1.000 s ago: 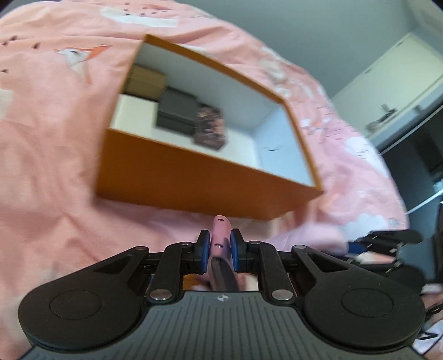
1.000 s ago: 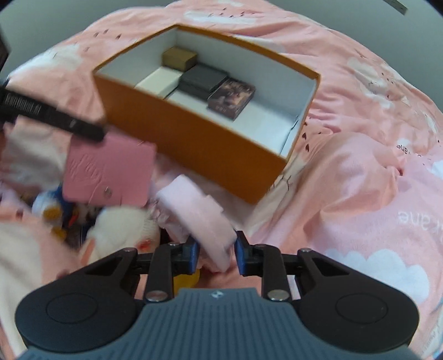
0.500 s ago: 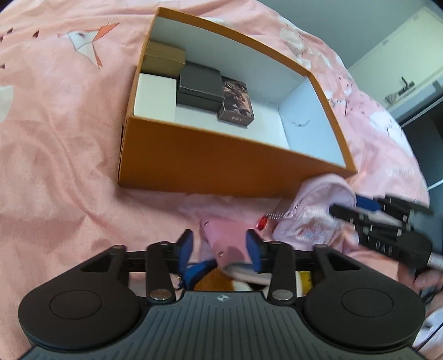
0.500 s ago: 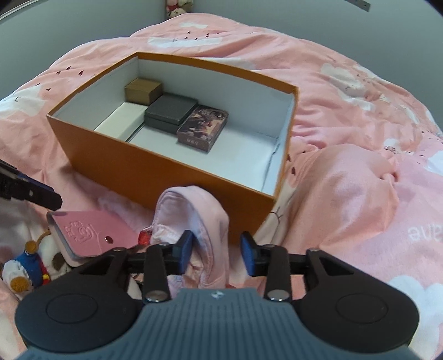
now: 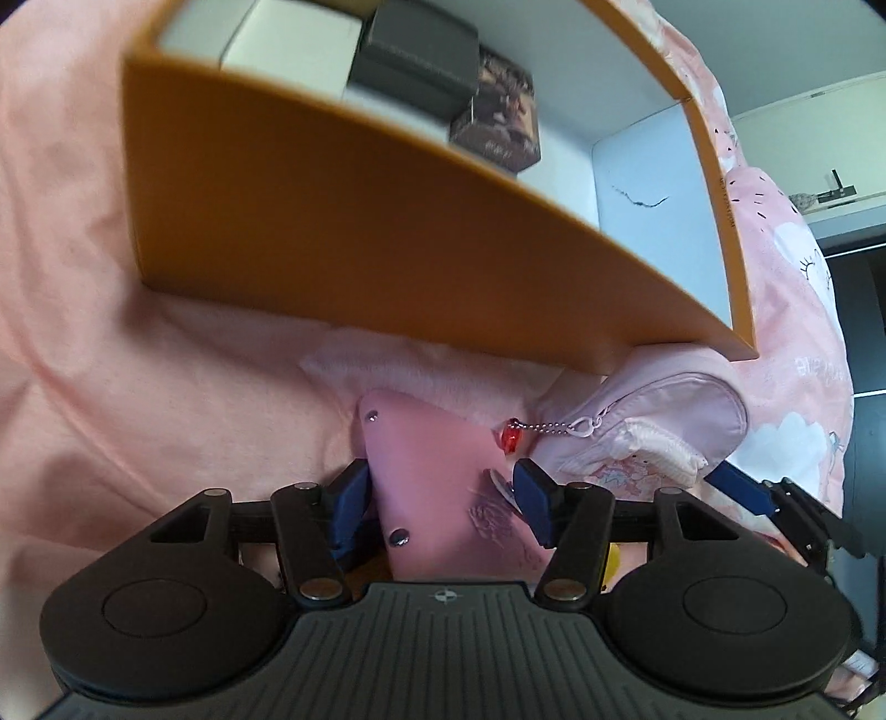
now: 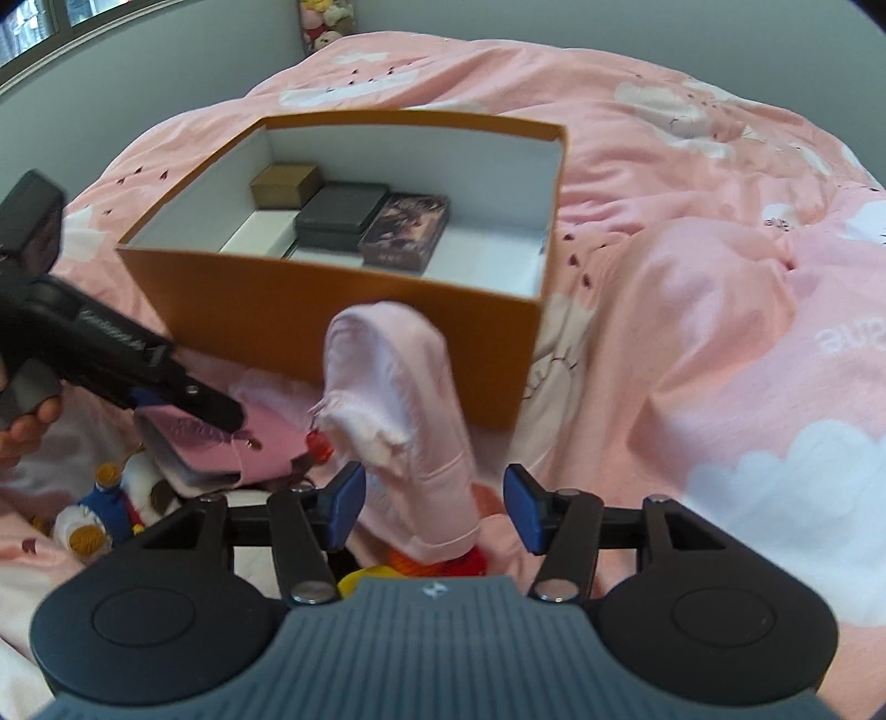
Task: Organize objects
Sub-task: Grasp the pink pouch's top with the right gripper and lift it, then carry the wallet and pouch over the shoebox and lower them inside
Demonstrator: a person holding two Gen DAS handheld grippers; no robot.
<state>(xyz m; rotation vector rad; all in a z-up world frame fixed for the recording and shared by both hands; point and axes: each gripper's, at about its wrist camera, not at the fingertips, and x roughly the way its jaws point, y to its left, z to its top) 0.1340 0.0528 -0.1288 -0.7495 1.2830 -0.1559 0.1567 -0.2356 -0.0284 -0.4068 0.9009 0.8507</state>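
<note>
An orange box point(image 5: 343, 232) point(image 6: 310, 299) with a white inside stands on the pink bed; it holds a brown box point(image 6: 285, 185), a dark grey box point(image 6: 340, 213), a printed card box point(image 6: 407, 227) and a white box point(image 5: 288, 44). My left gripper point(image 5: 440, 498) is open around a pink wallet point(image 5: 443, 476) point(image 6: 221, 448) lying in front of the box. My right gripper point(image 6: 434, 507) is open around a pale pink pouch point(image 6: 398, 404) point(image 5: 653, 426), which has a red bead on a chain point(image 5: 509, 437).
A pink duvet point(image 6: 692, 277) with cloud prints covers the bed. A small plush doll point(image 6: 99, 509) lies at the lower left of the right wrist view. A yellow and red toy point(image 6: 421, 567) lies under the pouch. A white cabinet point(image 5: 803, 144) stands beyond the bed.
Both grippers have opened wider, from shut on the wallet and the pouch. The wallet and pouch have come down in front of the box. The left gripper has moved closer to the box.
</note>
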